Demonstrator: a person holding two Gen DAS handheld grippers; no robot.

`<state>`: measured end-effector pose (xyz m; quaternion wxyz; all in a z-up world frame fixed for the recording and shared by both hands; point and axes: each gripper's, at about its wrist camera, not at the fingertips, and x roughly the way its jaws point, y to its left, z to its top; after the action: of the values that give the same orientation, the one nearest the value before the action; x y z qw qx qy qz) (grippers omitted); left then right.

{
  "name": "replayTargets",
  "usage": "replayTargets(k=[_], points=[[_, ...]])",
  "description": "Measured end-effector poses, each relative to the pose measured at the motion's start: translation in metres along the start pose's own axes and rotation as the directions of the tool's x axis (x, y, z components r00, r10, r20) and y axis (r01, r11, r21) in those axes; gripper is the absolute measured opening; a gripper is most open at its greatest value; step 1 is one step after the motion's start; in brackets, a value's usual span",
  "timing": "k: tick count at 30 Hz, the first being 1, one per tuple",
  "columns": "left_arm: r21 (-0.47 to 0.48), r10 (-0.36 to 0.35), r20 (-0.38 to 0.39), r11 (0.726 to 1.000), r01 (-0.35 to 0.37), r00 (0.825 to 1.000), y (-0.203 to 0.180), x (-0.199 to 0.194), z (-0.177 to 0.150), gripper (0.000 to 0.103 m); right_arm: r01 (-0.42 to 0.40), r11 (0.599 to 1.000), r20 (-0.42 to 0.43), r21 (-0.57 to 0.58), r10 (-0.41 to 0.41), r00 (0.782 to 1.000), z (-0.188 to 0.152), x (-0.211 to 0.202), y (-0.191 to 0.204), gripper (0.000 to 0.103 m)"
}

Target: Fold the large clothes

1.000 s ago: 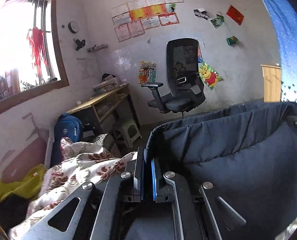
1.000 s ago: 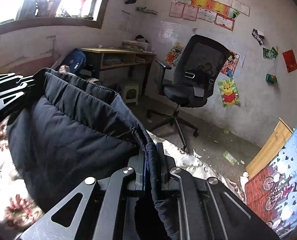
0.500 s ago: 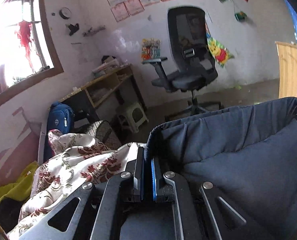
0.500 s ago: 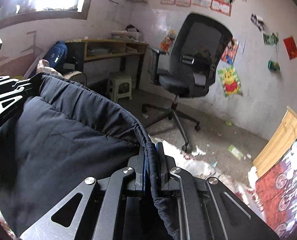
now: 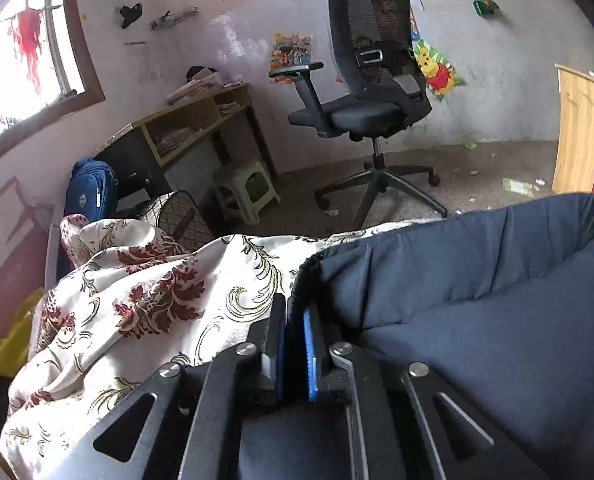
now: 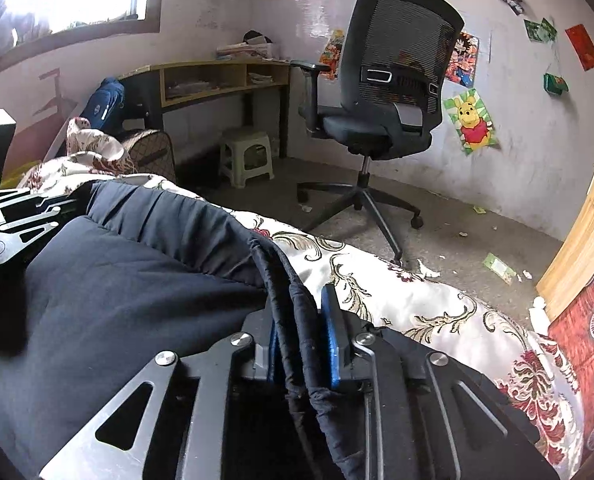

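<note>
Left wrist view: the left gripper (image 5: 294, 330) was seen clamped narrow on an edge of the dark quilted garment (image 5: 477, 300).
Right grip: the right gripper (image 6: 300, 334) was pinched on a bunched, corded hem.
Location: the garment was spread between both grippers over the floral bedspread (image 5: 145, 300).
Technique: both edges should be kept taut and level, then lowered together.
Material: padded, matte, limp fabric.

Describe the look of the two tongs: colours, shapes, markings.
Both the left tongs and the right tongs are black, angular linkages with triangular cut-outs and round silver rivets. Each finger carries a flat blue pad on its inner face. No cables, sleeves or legible markings show.
</note>
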<state>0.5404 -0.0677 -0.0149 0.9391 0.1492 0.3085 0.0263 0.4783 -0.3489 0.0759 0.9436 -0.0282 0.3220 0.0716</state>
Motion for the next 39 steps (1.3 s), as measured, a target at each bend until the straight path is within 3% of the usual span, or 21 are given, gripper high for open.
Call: replayTargets(k=[2,3,4,6,9,11,14,17,21,24,28,34,39], points=[[-0.019,0.006,0.021,1.000,-0.005,1.000,0.004,-0.005,0.000,0.022,-0.007,1.000,0.010,0.022,0.006,1.000,0.000,-0.006,-0.005,0.027],[-0.031,0.004,0.040,1.000,-0.003,0.999,0.007,-0.010,-0.001,0.034,-0.011,0.999,0.017,0.035,0.010,1.000,0.000,-0.009,-0.008,0.031],[-0.045,0.003,0.066,0.999,0.000,0.998,0.010,-0.016,-0.002,0.053,-0.016,0.999,0.028,0.047,0.015,0.999,-0.001,-0.013,-0.011,0.041],[-0.072,0.016,0.118,0.997,-0.008,0.993,0.016,-0.029,-0.004,0.074,-0.025,0.997,0.065,0.071,0.020,0.998,-0.002,-0.025,-0.015,0.053],[-0.099,-0.003,0.152,0.995,0.018,0.988,0.022,-0.044,-0.003,0.075,-0.013,0.995,0.116,0.096,0.002,0.993,-0.003,-0.047,-0.018,0.063],[-0.121,-0.039,0.149,0.991,0.058,0.988,0.026,-0.051,-0.003,0.077,0.015,0.992,0.159,0.128,-0.035,0.987,-0.006,-0.067,-0.019,0.082],[-0.154,-0.113,0.171,0.978,0.140,0.979,0.034,-0.068,-0.007,0.083,-0.010,0.986,0.240,0.166,-0.030,0.970,-0.014,-0.100,-0.017,0.093],[-0.134,-0.197,0.187,0.966,0.223,0.962,0.035,-0.081,-0.015,0.084,-0.053,0.990,0.220,0.127,0.024,0.975,-0.026,-0.110,-0.008,0.094],[-0.073,-0.273,0.165,0.955,0.287,0.948,0.027,-0.086,-0.034,0.084,-0.114,0.987,0.091,0.110,0.104,0.990,-0.047,-0.086,0.002,0.094],[-0.049,-0.310,0.116,0.947,0.317,0.943,0.019,-0.078,-0.048,0.085,-0.115,0.987,0.019,0.112,0.114,0.993,-0.061,-0.063,0.006,0.094],[0.006,-0.288,0.058,0.958,0.288,0.956,0.002,-0.055,-0.059,0.090,-0.112,0.985,-0.011,0.133,0.115,0.993,-0.066,-0.041,0.007,0.094],[-0.020,-0.251,0.016,0.968,0.251,0.968,-0.007,-0.022,-0.039,0.096,-0.054,0.990,-0.062,0.133,0.063,0.996,-0.051,0.000,-0.009,0.094],[-0.092,-0.288,-0.022,0.954,0.285,0.957,0.000,0.007,-0.024,0.102,-0.003,0.981,-0.066,0.192,0.016,0.998,-0.038,0.027,-0.033,0.094]])
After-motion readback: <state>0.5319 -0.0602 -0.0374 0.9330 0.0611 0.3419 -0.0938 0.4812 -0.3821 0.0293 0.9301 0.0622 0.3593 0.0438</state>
